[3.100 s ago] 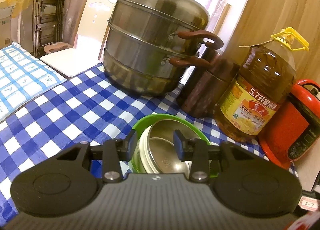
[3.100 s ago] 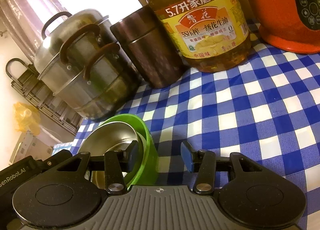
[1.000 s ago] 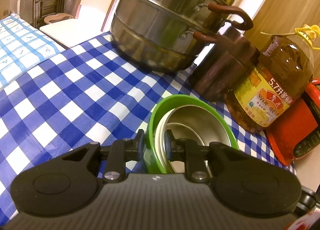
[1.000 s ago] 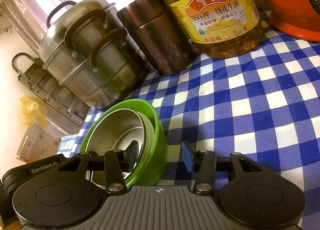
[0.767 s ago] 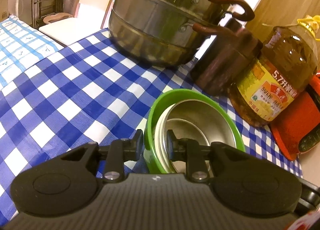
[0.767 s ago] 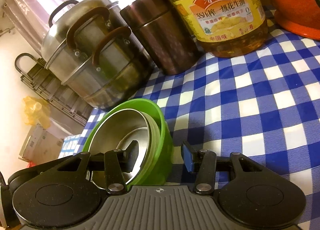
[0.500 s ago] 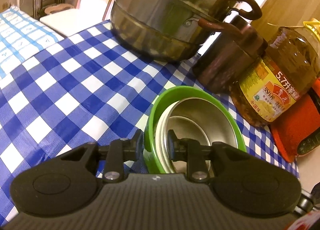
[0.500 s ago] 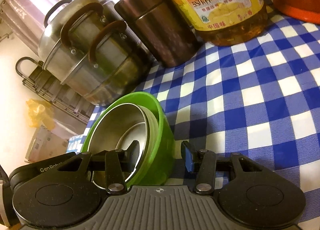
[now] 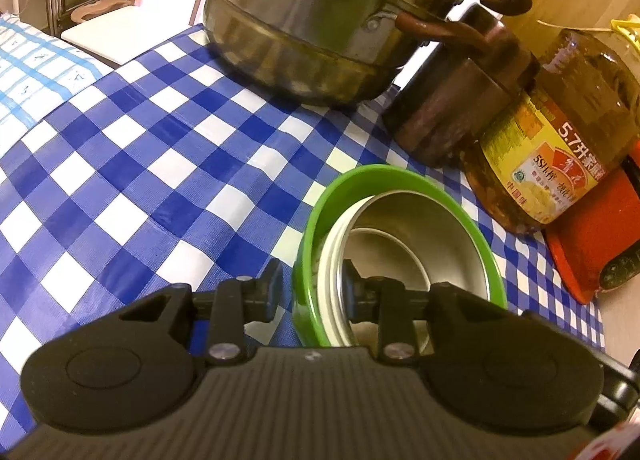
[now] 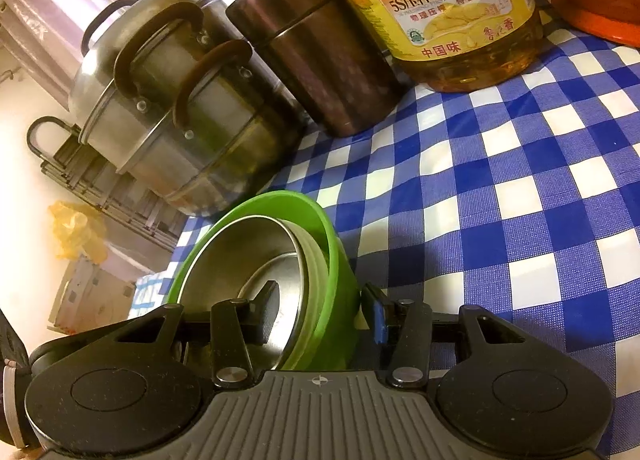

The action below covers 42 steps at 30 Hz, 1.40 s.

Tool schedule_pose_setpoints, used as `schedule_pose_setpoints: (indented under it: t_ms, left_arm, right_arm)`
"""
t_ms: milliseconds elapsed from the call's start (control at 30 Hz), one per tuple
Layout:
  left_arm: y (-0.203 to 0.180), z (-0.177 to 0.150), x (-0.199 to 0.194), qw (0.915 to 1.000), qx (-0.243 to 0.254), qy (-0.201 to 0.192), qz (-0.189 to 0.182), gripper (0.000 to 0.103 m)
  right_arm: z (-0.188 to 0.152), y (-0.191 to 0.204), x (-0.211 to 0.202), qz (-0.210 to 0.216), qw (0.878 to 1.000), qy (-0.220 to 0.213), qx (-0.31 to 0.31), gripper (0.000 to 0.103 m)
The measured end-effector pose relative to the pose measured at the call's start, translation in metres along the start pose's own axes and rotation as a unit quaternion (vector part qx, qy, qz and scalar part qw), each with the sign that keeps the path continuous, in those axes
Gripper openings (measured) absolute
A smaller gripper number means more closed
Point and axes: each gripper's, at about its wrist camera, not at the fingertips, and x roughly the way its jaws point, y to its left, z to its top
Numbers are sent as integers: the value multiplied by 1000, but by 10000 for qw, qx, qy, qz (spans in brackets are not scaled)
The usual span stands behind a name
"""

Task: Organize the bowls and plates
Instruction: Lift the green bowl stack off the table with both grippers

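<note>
Item: green bowl (image 9: 320, 215), a white-rimmed bowl nested in it, then a stainless steel bowl (image 10: 236, 256), then a smaller steel one; I see the stack tilted on the blue-and-white checked tablecloth (image 9: 132, 163), in its middle part.

Toward the table's far edge: tiered steel steamer pot (image 9: 304, 31), dark brown canister (image 10: 320, 55), peanut oil bottle (image 9: 556, 151), red cooker (image 9: 596, 236). A folding rack (image 10: 96, 183) stands past the edge.

My left gripper (image 9: 310, 286) straddles the stack's rim, one finger outside, one inside; the outer finger stands clear of the green wall, so nothing is clamped. My right gripper (image 10: 320, 312) straddles the opposite rim, partly apart; whether its pads press I cannot tell.
</note>
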Motion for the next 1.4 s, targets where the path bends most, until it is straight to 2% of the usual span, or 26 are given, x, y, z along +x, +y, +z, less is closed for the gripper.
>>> schedule_pose_setpoints:
  t_ms: [167,367,867,1400]
  left_arm:
    - [0,0,3,10000,11,-16,-29,26]
    - [-4,0,4,9999,110,-65,21,23]
    - [-6,-3,1,9996,210,-144,92,22]
    - [-17,-3,-5,9992,355,-164,52,22]
  right_arm:
    - [-1,-2,2,-4,10000,37,-20,46]
    - [-4,-3,5,-83,10000,33,-41,39]
    - [-7,2,15,-248,9993,-60,-255,34]
    - [-2,0,3,-341,9992,-159,-116,32]
